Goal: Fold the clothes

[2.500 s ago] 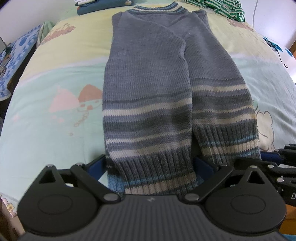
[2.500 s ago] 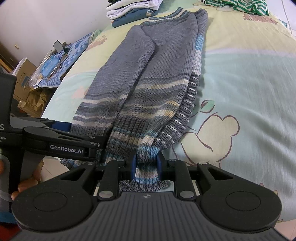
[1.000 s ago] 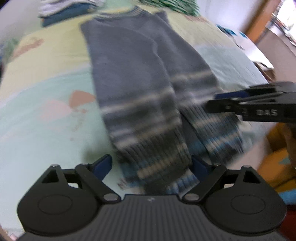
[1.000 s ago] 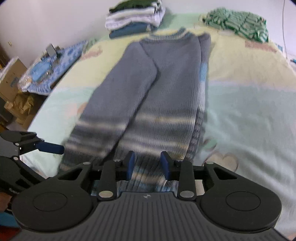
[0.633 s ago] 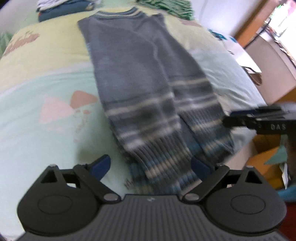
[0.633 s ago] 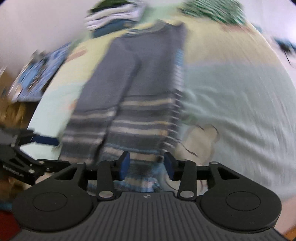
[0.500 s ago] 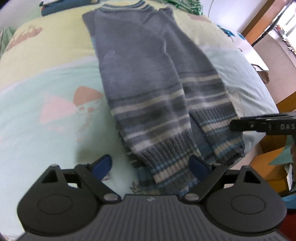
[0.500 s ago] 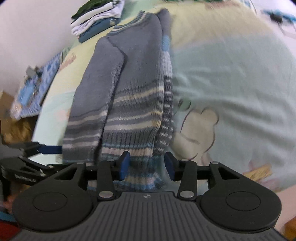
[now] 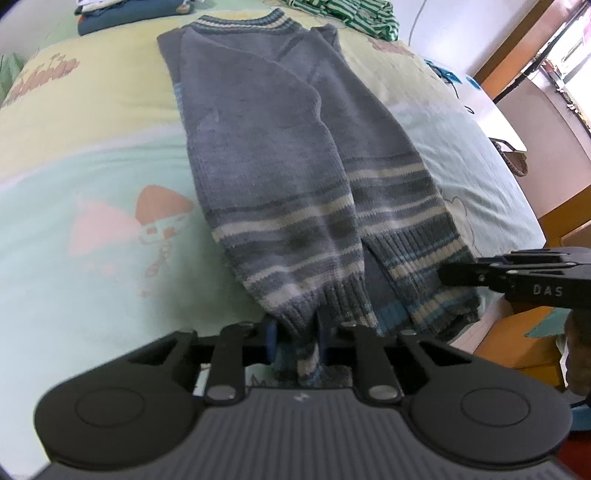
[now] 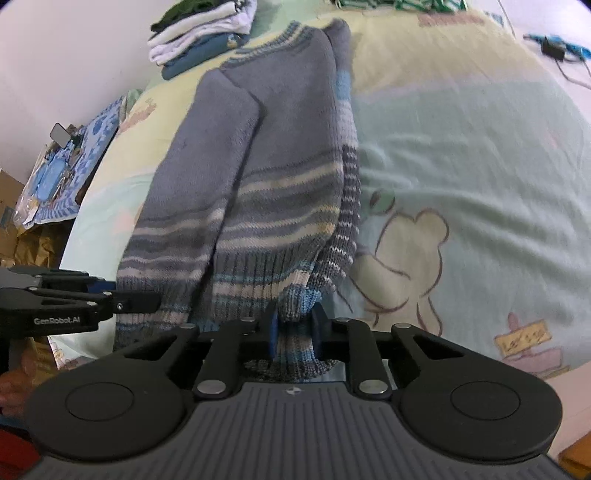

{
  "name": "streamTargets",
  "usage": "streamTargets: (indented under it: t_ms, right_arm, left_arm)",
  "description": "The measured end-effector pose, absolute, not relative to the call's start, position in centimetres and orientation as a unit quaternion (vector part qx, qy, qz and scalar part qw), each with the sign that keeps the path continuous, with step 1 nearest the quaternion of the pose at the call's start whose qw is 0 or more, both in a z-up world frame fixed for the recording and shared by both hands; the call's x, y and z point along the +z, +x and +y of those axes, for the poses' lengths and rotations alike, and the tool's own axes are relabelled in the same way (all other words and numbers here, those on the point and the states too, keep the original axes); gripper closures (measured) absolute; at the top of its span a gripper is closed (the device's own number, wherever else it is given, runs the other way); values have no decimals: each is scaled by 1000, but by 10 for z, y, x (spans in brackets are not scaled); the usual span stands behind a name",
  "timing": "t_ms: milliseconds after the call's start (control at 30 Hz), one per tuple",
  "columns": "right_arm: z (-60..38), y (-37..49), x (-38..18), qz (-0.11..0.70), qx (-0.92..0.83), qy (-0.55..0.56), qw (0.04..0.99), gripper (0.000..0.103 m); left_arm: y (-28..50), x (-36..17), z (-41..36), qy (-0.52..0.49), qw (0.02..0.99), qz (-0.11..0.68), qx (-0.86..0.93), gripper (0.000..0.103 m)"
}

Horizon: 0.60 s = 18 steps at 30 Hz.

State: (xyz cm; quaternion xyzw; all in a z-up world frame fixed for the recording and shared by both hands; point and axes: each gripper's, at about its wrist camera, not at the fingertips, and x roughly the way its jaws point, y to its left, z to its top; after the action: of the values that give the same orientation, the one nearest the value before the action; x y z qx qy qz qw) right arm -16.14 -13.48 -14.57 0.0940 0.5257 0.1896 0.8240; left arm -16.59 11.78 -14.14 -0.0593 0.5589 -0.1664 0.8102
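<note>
The sweater [image 9: 280, 155] lies lengthwise on the bed [image 9: 92, 229], collar at the far end, both sleeves already folded in over the body, ribbed hem hanging at the near edge. What has changed is at that hem. Half a second ago the left gripper [image 9: 295, 341] stood wide open around the near-left corner; now its jaws are closing, narrow, with a bunch of striped knit pinched between the blue pads. The right gripper [image 10: 293, 332] was part open over the other corner and is closing too — the hem's blue-and-cream rib sits between its pads and looks gripped.

So both bottom corners now seem to be taken, one in each gripper, with the two tools near each other along the bed's edge. By my reading, the lengthwise fold is finished and the crosswise one is about to start — hem carried up toward the collar. The grip on the left looks thin, only a small tuck of rib, so it may slip when lifted. A stack of folded clothes [image 10: 199, 33] waits beyond the collar.
</note>
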Motion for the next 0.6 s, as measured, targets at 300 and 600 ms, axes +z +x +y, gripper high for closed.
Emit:
streamTargets:
  t_ms: [300,600]
  right_arm:
    - [-125,-159,-140,517,184,68,833,85]
    - [-112,-163,-130,491,168,42,854,85]
  left_arm:
    - [-152,-135,98,8,795,588,-151,89]
    - [-144,-135,93,33,797,584,-152,88]
